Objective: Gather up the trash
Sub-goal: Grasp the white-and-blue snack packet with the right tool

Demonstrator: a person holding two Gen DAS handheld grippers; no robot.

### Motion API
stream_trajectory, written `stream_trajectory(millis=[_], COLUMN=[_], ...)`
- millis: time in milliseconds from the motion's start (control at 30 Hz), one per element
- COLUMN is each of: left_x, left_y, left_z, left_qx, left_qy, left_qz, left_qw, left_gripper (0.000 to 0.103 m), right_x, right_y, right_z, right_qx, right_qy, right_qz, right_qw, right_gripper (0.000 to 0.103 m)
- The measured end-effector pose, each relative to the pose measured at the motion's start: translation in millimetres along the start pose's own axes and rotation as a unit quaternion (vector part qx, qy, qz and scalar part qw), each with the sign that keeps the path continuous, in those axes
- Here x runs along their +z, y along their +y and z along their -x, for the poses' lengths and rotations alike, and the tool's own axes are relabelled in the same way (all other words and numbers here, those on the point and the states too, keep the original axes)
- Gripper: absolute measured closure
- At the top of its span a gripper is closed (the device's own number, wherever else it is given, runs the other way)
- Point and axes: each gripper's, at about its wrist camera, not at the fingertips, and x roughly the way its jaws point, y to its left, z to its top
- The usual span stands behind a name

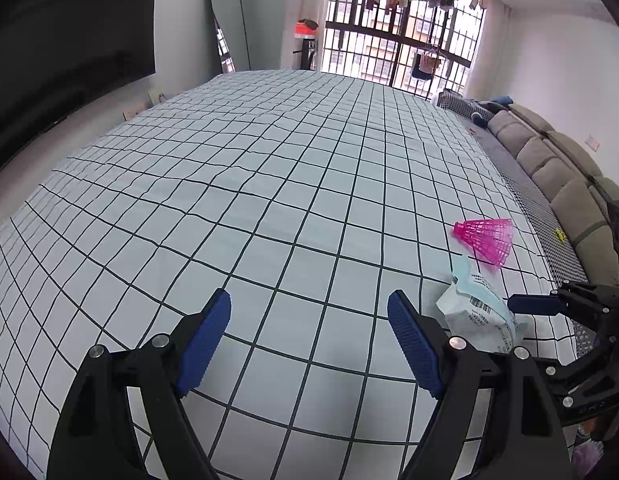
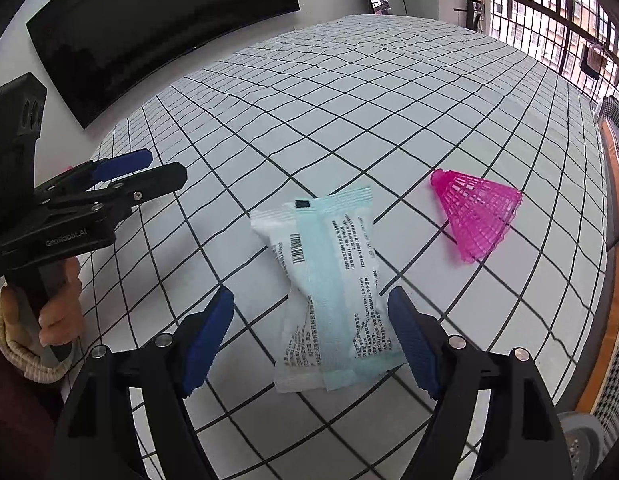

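Note:
A crumpled white and pale-blue wrapper (image 2: pixel 329 284) lies on the checked tablecloth (image 2: pixel 349 100). My right gripper (image 2: pixel 311 312) is open, and the wrapper's near end lies between its blue pads without touching them. A pink plastic shuttlecock (image 2: pixel 479 214) lies on its side to the right of the wrapper. In the left wrist view the wrapper (image 1: pixel 479 310) and shuttlecock (image 1: pixel 487 238) sit at the right. My left gripper (image 1: pixel 309 320) is open and empty over bare cloth, left of the wrapper. It also shows in the right wrist view (image 2: pixel 145 168).
A dark TV screen (image 2: pixel 161 20) hangs on the wall behind the table. A grey sofa (image 1: pixel 561 168) runs along the table's right side. A mirror (image 1: pixel 229 28) leans at the far wall near barred windows (image 1: pixel 401 28).

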Motion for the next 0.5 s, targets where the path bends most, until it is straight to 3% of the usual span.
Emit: stream_trajectory(millis=[333, 500], left_x=[0.3, 0.2], left_y=[-0.9, -0.8], left_z=[1.4, 1.3], left_qx=[0.001, 0.001], left_qy=[-0.001, 0.000], left_qz=[0.000, 0.001], left_qw=[1.0000, 1.0000], left_gripper=[0.024, 0.024], right_x=[1.5, 3.4], right_y=[2.8, 6.4], right_z=[-16.6, -21.1], right_qx=[-0.044, -0.104], right_qy=[0.002, -0.006], right_qz=[-0.081, -0.083], right_qw=[0.996, 0.991], right_gripper=[0.027, 0.027])
